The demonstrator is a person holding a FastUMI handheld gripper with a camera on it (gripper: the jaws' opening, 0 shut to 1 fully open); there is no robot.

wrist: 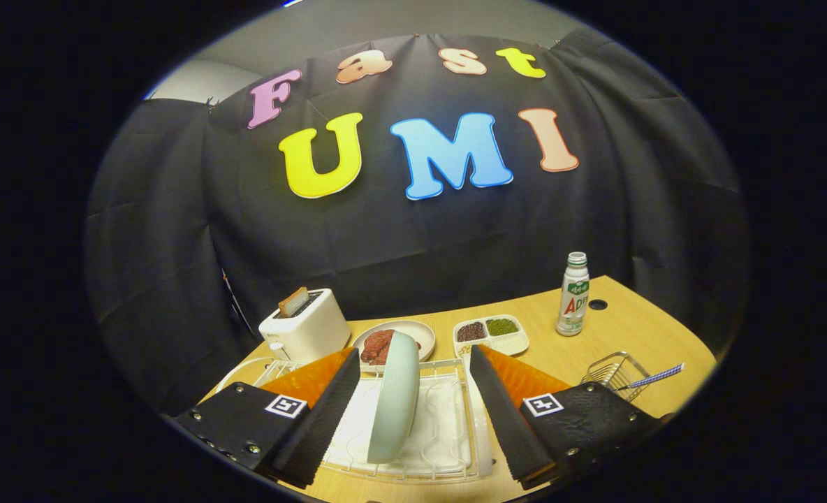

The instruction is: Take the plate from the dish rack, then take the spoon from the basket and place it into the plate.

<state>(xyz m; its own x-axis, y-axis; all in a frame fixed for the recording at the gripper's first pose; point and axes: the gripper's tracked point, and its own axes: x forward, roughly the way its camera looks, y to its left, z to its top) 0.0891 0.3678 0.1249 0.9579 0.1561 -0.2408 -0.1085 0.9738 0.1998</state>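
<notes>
White two-slot toaster [306,325] with a bread slice sticking up, on the light wooden tabletop [623,328]. Beside it a round white dish of red meat [383,342], then a white divided tray of dark and green beans [492,334]. White capped bottle [573,295] upright, further along.
</notes>
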